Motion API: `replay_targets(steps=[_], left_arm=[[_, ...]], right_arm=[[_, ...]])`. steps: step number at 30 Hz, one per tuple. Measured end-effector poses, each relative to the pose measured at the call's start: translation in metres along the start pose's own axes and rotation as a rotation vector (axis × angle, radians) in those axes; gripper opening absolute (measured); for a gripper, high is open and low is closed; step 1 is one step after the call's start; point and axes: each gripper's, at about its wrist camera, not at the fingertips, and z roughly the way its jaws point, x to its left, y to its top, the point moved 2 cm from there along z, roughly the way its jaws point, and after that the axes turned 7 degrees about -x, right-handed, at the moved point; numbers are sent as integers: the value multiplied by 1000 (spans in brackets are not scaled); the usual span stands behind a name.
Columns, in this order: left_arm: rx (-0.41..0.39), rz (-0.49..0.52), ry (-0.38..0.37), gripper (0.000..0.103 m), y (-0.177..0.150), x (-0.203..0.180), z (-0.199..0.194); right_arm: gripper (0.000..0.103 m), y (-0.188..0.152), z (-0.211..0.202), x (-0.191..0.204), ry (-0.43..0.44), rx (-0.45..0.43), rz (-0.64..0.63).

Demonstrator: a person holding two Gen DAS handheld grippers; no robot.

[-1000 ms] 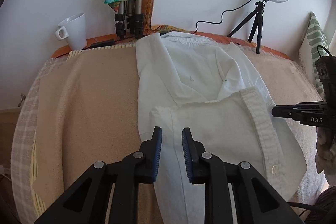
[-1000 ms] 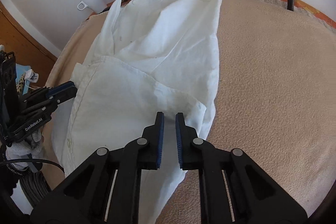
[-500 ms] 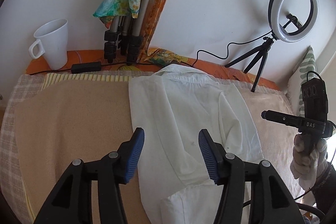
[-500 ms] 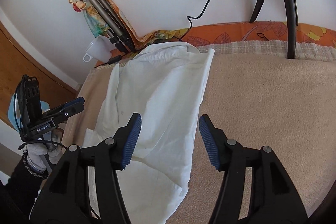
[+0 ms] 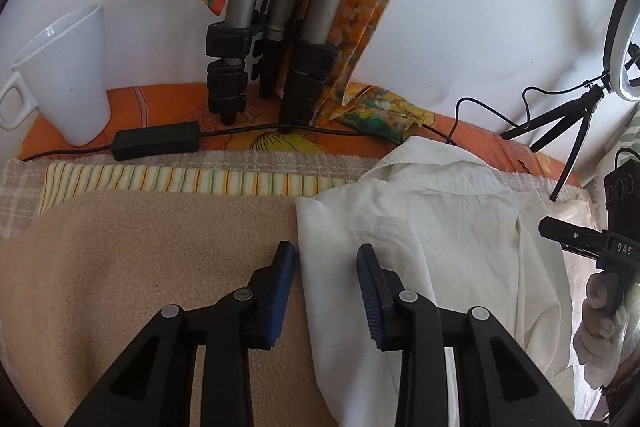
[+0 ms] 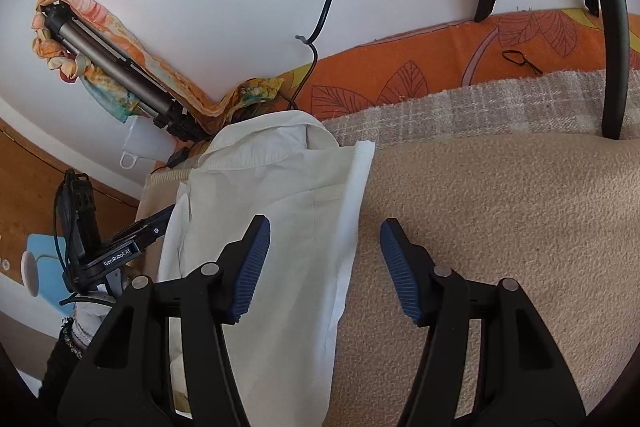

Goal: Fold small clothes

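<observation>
**Soft shirt, both grippers empty**

The white shirt lies flat on the tan blanket, collar toward the wall. It looks light, limp, creasing easily; pinch at the hems. The left hand-held gripper and right hand-held gripper gape wide, holding nothing.

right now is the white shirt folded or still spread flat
Partly folded. The white shirt has both sides turned in to straight edges, collar up by the wall. Both grippers are open.

Home room, blanket-covered table, mug, ring light, tripod
</observation>
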Motion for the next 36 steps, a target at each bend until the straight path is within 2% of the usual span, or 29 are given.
replay_targets(steps=[1, 2, 3, 4, 6, 8, 9, 15, 24, 29, 33, 36], left_arm=[[-1, -19, -7, 22, 1, 1, 2], [-4, -39, -15, 20, 2, 3, 2], [-4, -59, -35, 14, 3, 4, 3], [-4, -78, -60, 8, 3, 6, 3], [-10, -74, -53, 1, 5, 5, 2], [-19, -69, -68, 0, 6, 3, -3], [-28, -60, -70, 0, 6, 2, -7], [-85, -63, -124, 0, 13, -3, -42], [-191, 9, -196, 0, 0, -32, -143], [-218, 21, -222, 0, -30, -47, -193], [-209, 52, -218, 0, -68, -58, -221], [-192, 101, -193, 0, -102, -61, -240]], right_arm=[[61, 1, 2, 1, 7, -4, -5], [54, 2, 4, 2, 18, -1, -6], [45, 3, 5, 2, 26, 4, 0], [40, 3, 7, 2, 29, 7, 8], [20, 5, 8, 1, 27, 3, 13], [8, 7, 4, 2, 40, -8, 11], [6, 8, -1, 3, 45, -20, 12], [3, 13, -30, 16, 68, -78, -24], [3, 2, -114, 62, 165, -150, -88], [3, -34, -161, 88, 195, -166, -142], [3, -80, -187, 102, 203, -149, -174], [3, -119, -205, 110, 164, -146, -247]])
